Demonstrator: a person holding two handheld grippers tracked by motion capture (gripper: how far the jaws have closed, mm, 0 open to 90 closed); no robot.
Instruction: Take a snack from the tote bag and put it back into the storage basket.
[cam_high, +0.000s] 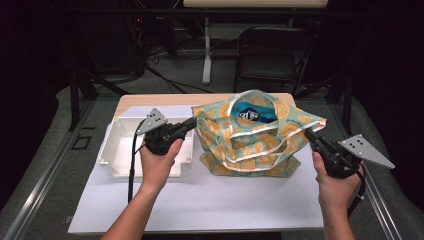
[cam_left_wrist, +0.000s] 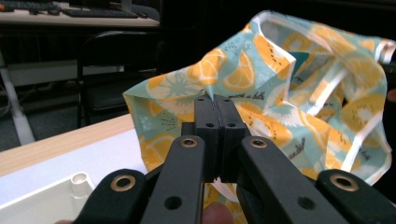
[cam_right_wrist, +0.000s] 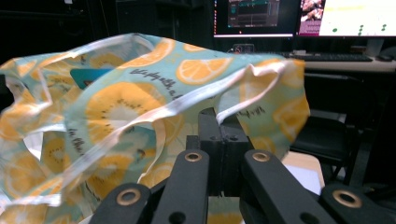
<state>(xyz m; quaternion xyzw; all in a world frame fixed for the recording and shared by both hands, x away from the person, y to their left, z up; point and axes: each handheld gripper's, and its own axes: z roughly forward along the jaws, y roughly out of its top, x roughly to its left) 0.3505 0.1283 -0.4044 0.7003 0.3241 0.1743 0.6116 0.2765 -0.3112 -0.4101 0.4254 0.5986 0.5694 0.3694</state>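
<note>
— Where's the bag (cam_high: 255, 135)?

— On the white sheet (cam_high: 210, 200), right of the white tub (cam_high: 117, 150), its mouth held wide.

— And the grippers?

— The left gripper (cam_high: 191, 122) is clamped on the bag's left rim; the right gripper (cam_high: 309, 135) pinches the right edge. Something blue (cam_high: 248, 114) lies inside.

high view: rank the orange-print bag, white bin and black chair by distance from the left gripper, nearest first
1. Orange-print bag: left gripper is shut on its left edge, so they touch.
2. White bin: just under and to the left of the gripper, on the white table.
3. Black chair: well beyond the table's far edge, on the floor.
</note>
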